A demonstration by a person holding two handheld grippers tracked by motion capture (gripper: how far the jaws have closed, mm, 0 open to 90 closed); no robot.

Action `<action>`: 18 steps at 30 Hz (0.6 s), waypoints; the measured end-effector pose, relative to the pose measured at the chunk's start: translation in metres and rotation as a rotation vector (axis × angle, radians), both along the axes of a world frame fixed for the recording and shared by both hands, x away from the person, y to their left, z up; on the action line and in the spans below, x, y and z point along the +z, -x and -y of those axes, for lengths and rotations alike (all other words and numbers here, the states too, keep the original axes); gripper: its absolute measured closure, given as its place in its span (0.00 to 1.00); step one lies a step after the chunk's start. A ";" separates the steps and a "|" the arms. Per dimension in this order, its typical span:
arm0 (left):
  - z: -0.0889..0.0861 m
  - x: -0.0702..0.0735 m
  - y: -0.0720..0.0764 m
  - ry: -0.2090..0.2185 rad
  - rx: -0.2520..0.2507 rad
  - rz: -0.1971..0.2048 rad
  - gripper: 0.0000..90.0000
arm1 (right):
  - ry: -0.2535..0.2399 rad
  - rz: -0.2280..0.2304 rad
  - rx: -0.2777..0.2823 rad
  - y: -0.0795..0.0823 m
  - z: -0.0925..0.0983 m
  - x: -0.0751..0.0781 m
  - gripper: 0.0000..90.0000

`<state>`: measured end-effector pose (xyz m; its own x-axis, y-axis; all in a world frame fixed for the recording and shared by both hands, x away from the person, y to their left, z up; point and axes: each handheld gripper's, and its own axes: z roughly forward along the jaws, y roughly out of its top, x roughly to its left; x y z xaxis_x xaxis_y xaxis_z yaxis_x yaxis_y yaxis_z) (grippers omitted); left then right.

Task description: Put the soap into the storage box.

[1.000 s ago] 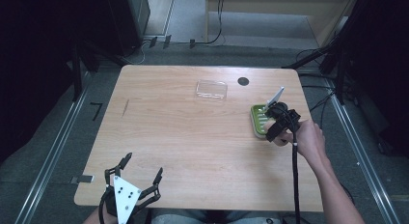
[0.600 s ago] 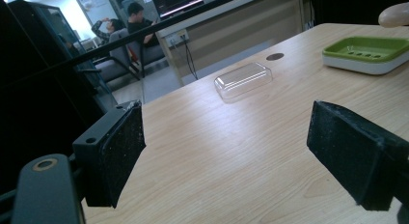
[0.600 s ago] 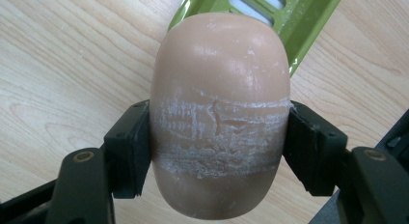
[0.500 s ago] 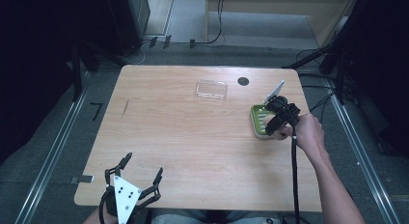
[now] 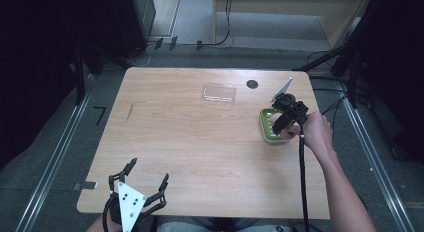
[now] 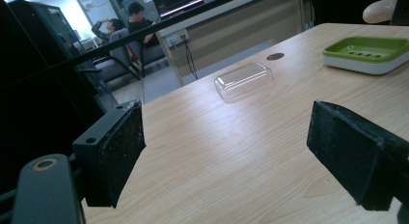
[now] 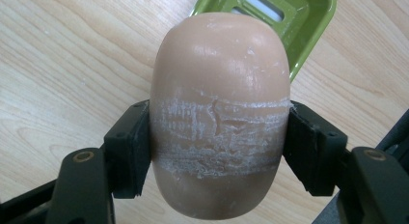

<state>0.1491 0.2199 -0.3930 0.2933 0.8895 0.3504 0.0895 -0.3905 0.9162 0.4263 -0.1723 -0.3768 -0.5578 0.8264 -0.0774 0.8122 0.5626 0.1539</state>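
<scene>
Right now my right gripper (image 7: 219,151) has its fingers (image 7: 128,151) clamped on the soap bar (image 7: 219,113), one pad on each long side, across its lower middle. Soap is held above the tabletop (image 5: 200,142), with the green soap dish (image 7: 299,21) just beyond the far end of the bar. In the high view the right gripper (image 5: 284,117) sits over that dish (image 5: 265,123), my hand (image 5: 315,132) right behind it.

Risks, as I judge them:
- Soap is slick and rounded. A whitish scuffed band runs around the bar where the pads sit, so the surface is soft and marks easily. Squeeze harder and it could squirt out forward; ease off and it drops.
- Grip is below the middle, so most of the bar sticks out past the fingers. A fast tilt could pivot it in the pads.
- Dish is light-looking and near the tabletop edge on my right. Clipping its rim with the bar could shove or tip it.

My left gripper (image 6: 231,156) is idle, fingers wide apart, nothing between them; the clear lid (image 6: 243,79) lies well ahead of it, untouched.
</scene>
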 end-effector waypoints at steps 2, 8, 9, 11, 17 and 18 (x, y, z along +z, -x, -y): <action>0.000 0.000 0.000 0.001 0.000 0.000 0.15 | 0.006 0.000 -0.005 -0.002 0.000 0.000 0.37; 0.000 0.000 0.000 0.001 0.000 0.000 0.15 | 0.008 -0.005 -0.010 -0.007 -0.001 -0.003 0.37; 0.000 0.000 0.000 0.000 0.000 0.000 0.15 | 0.000 -0.003 -0.017 -0.009 -0.001 -0.004 0.37; 0.000 0.000 0.000 0.000 0.000 0.000 0.15 | 0.001 0.000 -0.019 -0.011 0.000 -0.004 0.37; 0.000 0.000 0.000 0.000 0.001 0.000 0.15 | -0.014 0.002 -0.028 -0.016 0.003 -0.005 0.37; 0.000 0.000 0.000 0.000 0.001 0.000 0.15 | -0.013 0.002 -0.031 -0.018 0.003 -0.005 0.37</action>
<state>0.1490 0.2202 -0.3930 0.2927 0.8898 0.3502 0.0895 -0.3901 0.9164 0.4447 -0.1758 -0.3816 -0.5320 0.8440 -0.0675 0.8288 0.5354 0.1623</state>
